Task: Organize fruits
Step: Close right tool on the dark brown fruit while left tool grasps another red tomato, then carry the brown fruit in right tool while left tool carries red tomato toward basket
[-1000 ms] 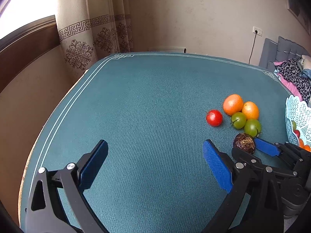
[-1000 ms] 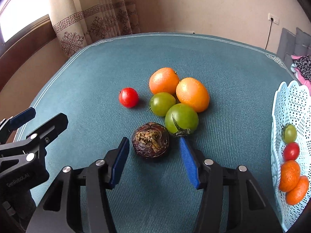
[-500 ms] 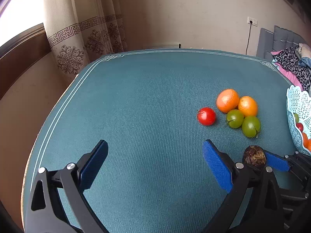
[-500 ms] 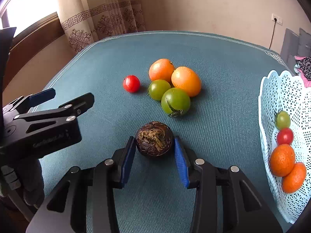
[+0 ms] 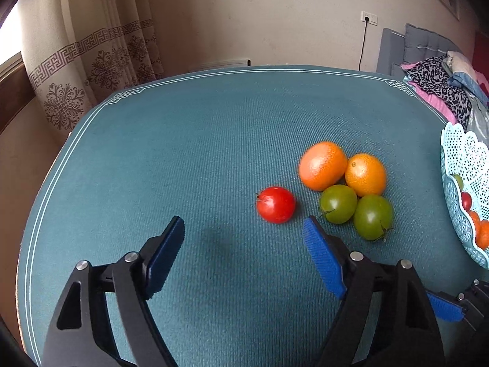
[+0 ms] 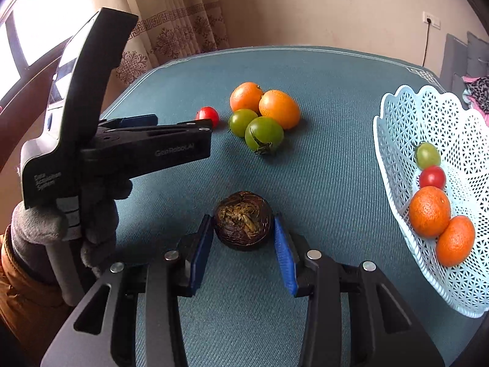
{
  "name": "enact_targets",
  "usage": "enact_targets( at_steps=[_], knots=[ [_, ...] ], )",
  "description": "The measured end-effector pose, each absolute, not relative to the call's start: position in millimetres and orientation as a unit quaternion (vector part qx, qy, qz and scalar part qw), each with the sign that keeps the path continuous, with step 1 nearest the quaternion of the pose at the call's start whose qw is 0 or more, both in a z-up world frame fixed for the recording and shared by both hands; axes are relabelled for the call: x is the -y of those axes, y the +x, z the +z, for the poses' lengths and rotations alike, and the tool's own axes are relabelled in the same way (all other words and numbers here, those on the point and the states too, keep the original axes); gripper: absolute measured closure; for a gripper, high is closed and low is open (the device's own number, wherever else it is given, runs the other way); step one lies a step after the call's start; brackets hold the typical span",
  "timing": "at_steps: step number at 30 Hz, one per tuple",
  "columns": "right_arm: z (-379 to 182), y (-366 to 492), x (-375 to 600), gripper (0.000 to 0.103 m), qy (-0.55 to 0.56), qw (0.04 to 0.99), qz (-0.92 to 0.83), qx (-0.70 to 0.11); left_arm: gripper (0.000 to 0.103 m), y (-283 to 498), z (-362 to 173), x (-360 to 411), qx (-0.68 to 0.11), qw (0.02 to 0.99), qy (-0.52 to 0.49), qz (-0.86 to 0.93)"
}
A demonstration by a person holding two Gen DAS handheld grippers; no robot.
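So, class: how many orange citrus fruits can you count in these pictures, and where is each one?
4. Two lie on the green tablecloth: one beside another. Two sit in the white basket: one, another. More may be hidden.

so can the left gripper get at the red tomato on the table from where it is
Probably yes. The left gripper is open, its jaws have just been closing a little with nothing between them, and the red tomato sits just ahead by its right finger, apart from the green tomatoes, with bare cloth between.

On the bench (image 6: 336, 183) lie two oranges (image 6: 246, 96), two green tomatoes (image 6: 264, 133), one red tomato (image 6: 207, 114) and one dark brown fruit (image 6: 243, 220). The basket (image 6: 406, 116) holds two more oranges, one green tomato and one red.
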State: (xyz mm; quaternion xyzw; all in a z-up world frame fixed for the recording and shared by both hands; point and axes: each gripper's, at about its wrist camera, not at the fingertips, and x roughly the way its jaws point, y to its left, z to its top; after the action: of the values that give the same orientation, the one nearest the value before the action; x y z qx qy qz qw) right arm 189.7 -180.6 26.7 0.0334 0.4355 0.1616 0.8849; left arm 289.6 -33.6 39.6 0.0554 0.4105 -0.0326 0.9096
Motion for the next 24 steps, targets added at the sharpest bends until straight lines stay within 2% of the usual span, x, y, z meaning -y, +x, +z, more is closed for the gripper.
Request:
enact_targets(
  at_steps=[5, 9, 12, 14, 24],
  knots=[
    [21.9, 189.8, 183.1, 0.063, 0.037, 0.883, 0.163, -0.438, 0.041, 301.3, 33.1, 36.9, -0.419, 0.905, 0.054, -0.039],
    [18.9, 192.2, 179.0, 0.063, 0.032, 0.885, 0.162, -0.436, 0.049, 306.4, 31.1, 36.4, -0.422, 0.904, 0.05, -0.046],
    [18.1, 191.8, 176.9, 0.063, 0.027, 0.886, 0.162, -0.434, 0.062, 307.5, 31.3, 38.1, -0.419, 0.905, 0.05, -0.059],
    [17.4, 191.4, 176.9, 0.063, 0.027, 0.886, 0.162, -0.433, 0.075, 306.8, 31.3, 38.7, -0.417, 0.905, 0.047, -0.069],
    [23.7, 189.2, 174.8, 0.063, 0.032, 0.888, 0.16, -0.429, 0.075, 299.0, 37.6, 28.3, -0.411, 0.908, 0.014, -0.084]
  ],
)
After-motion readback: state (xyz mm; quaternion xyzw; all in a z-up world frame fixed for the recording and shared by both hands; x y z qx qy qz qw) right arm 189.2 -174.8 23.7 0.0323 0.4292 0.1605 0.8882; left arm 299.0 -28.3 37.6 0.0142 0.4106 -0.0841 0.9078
